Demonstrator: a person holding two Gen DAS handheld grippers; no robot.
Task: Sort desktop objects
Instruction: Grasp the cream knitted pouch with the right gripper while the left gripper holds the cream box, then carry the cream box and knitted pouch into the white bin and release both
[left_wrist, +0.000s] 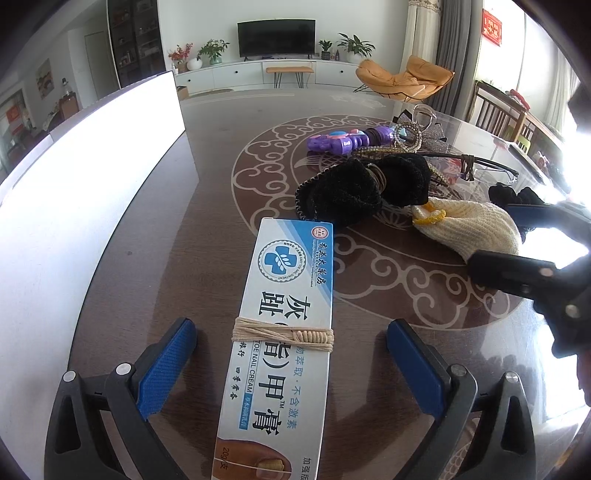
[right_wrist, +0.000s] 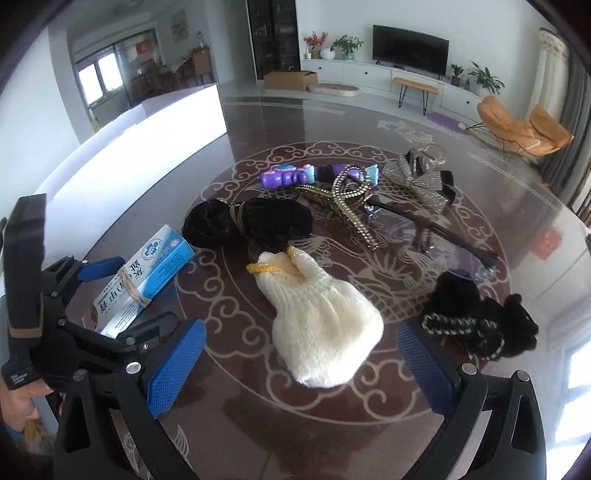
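Note:
A blue-and-white nail cream box (left_wrist: 284, 332) with a string band lies on the dark table between the wide-open jaws of my left gripper (left_wrist: 291, 339); neither pad touches it. The box also shows in the right wrist view (right_wrist: 144, 277), with the left gripper (right_wrist: 122, 291) around it. My right gripper (right_wrist: 299, 343) is open and empty, its jaws on either side of a cream knitted glove (right_wrist: 317, 321). That glove lies right of the box in the left wrist view (left_wrist: 476, 227), next to the right gripper (left_wrist: 509, 236).
A white box (left_wrist: 92, 177) stands along the table's left side. Mid-table lie a black knitted bundle (right_wrist: 251, 225), purple toy (right_wrist: 291, 175), gold hair clip (right_wrist: 347, 203), glasses (right_wrist: 436, 229), silver bow clip (right_wrist: 421, 181) and a black glove (right_wrist: 480, 317) by my right finger.

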